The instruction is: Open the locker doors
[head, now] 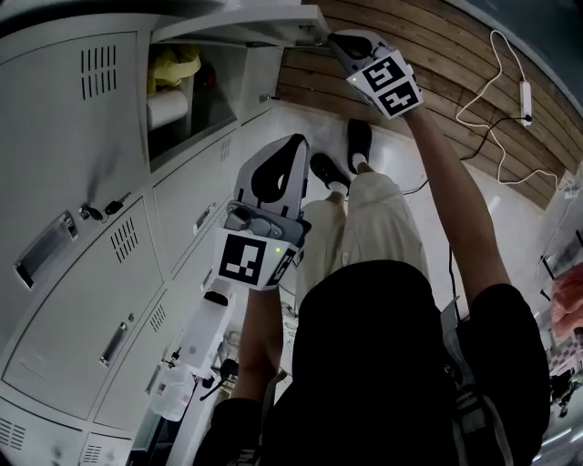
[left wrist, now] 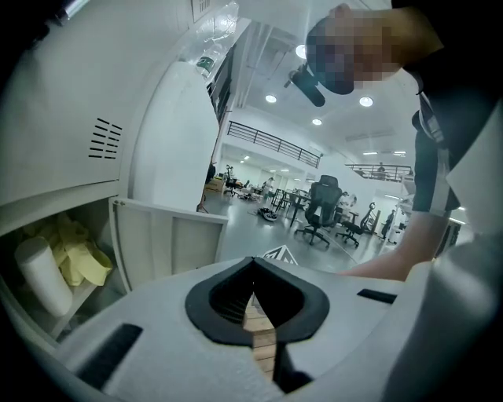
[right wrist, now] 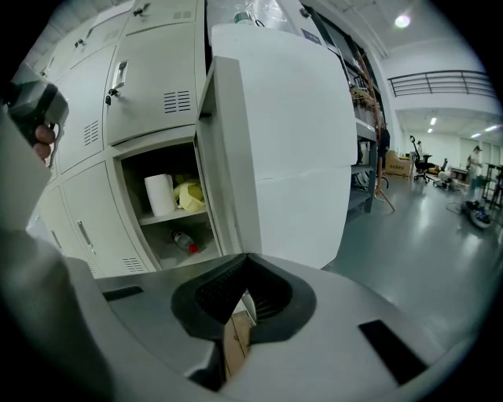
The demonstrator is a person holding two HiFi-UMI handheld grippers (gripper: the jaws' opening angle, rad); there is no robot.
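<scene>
A white paper roll stands upright at the left end of a grey metal shelf. A crumpled yellow cloth is bunched just beside it, towards the shelf's right end. On the grey panel under that shelf, a clear plastic bottle with a red cap lies on its side. A thin white cable loops across brown wooden planking and runs to a white power strip. Well apart, a black office chair stands on a glossy grey floor beneath a black gallery railing.

door top cropped, yellow bundle perhaps cloth
</scene>
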